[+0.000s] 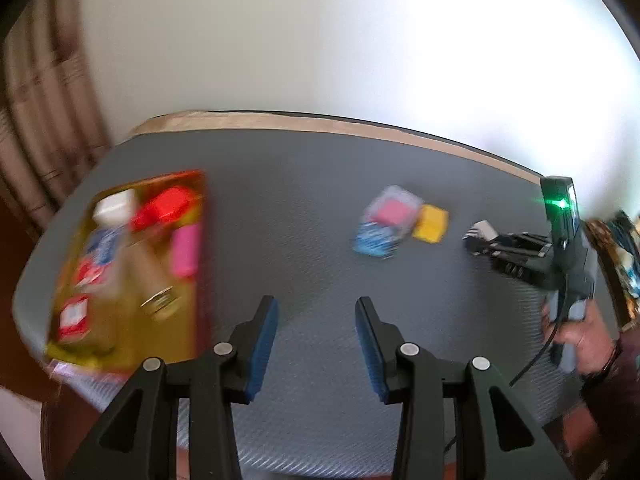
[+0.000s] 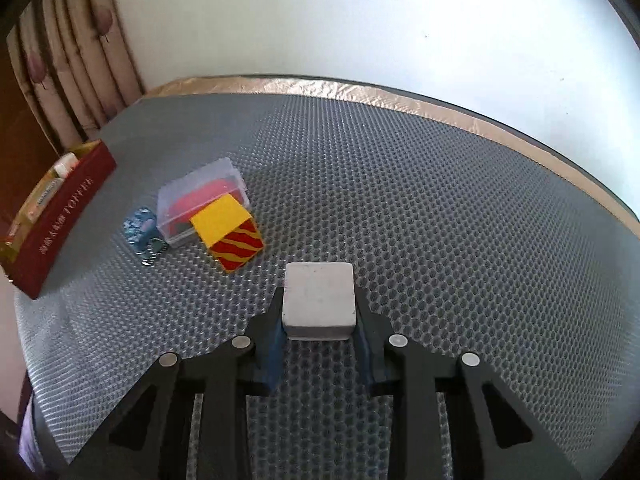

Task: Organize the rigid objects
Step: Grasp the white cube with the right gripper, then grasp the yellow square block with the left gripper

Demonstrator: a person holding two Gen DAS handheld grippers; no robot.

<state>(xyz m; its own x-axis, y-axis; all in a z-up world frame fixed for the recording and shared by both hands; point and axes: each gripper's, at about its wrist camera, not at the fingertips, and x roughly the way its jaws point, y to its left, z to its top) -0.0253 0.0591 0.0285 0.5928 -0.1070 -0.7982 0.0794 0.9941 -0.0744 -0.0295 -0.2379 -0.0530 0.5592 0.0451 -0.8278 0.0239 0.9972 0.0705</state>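
- Nearest the right wrist camera, the right gripper (image 2: 320,312) is clamped on a pale grey, square-edged block (image 2: 319,300); its blue pads press both side faces, and the block sits low over the grey honeycomb-textured mat (image 2: 440,220).
- On the left wrist view, the left gripper (image 1: 317,320) hangs over bare mat with its blue pads (image 1: 264,344) apart and nothing between them.
- Just beyond the grey block, to the left, a cube with a yellow top and red-and-yellow striped side (image 2: 228,232) lies on the mat, touching a clear plastic lidded box with something red inside (image 2: 202,196).
- Against the clear box's left side sits a small blue patterned packet (image 2: 142,234); its print is too small to read.
- Farther left, near the mat's edge, a long red open carton with gold lining (image 2: 60,216) holds several small items; through the left camera these are blurred, though a white piece (image 1: 116,208), a red piece (image 1: 166,208) and a pink piece (image 1: 186,250) seem to lie inside.
- At the right of the left wrist view, a person's hand (image 1: 580,332) grips the handle of the right gripper, which shows a green light.
- Behind the table stand a white wall (image 2: 360,20) and a patterned beige curtain (image 2: 72,60).
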